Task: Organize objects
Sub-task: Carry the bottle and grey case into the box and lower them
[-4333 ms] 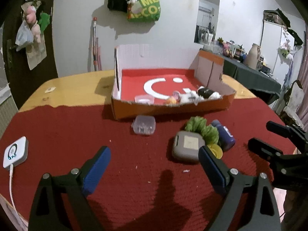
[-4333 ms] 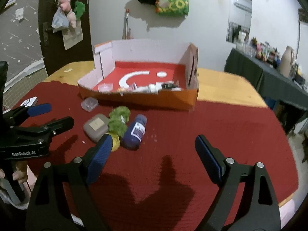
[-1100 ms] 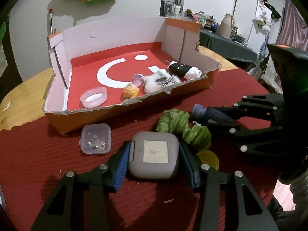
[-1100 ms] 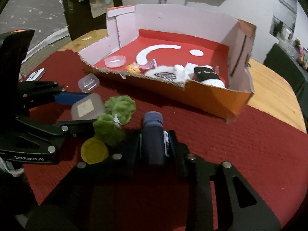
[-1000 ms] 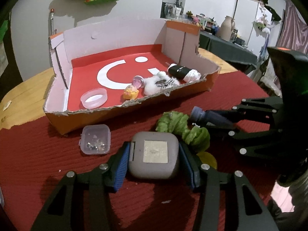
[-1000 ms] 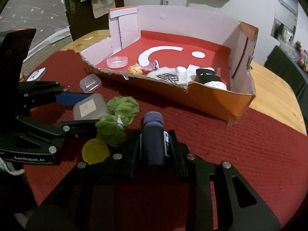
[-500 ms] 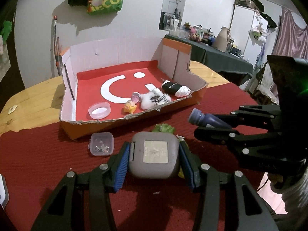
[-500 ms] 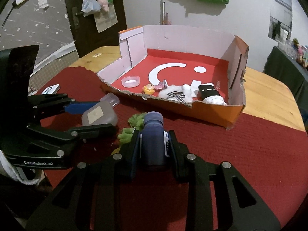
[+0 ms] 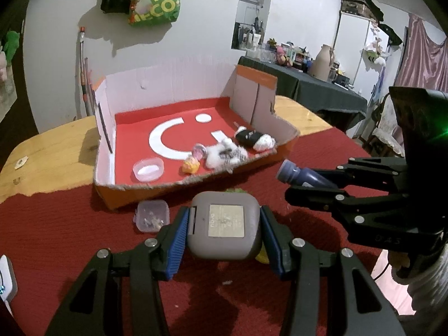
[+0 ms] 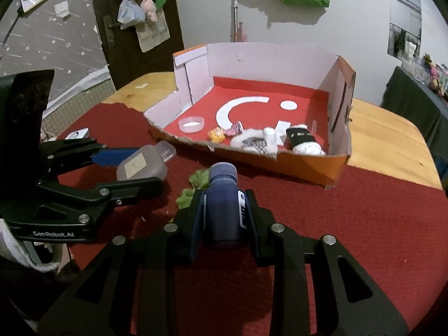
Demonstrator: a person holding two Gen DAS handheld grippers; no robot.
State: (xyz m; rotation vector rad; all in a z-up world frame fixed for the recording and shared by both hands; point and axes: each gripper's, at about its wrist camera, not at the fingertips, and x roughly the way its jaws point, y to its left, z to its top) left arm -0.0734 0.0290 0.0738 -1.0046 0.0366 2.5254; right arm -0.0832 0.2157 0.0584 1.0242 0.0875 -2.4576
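My left gripper (image 9: 224,236) is shut on a grey rounded case (image 9: 223,225) and holds it above the red cloth; the case also shows in the right wrist view (image 10: 141,167). My right gripper (image 10: 224,221) is shut on a dark blue bottle (image 10: 224,198), lifted off the cloth, also seen in the left wrist view (image 9: 302,175). The open cardboard box (image 9: 107,131) with a red floor lies ahead (image 10: 340,103). It holds a white dish (image 9: 148,168), a yellow toy (image 9: 191,165), a white fluffy toy (image 9: 225,155) and a black-and-white roll (image 9: 253,138).
A small clear plastic box (image 9: 152,215) lies on the cloth in front of the cardboard box. A green fluffy thing (image 10: 193,187) and a yellow lid (image 9: 260,254) lie under the grippers. A white device (image 9: 7,278) sits at the left edge.
Both grippers closed on their objects, then lifted them off the cloth. The case and the bottle now hang higher and closer to the box.
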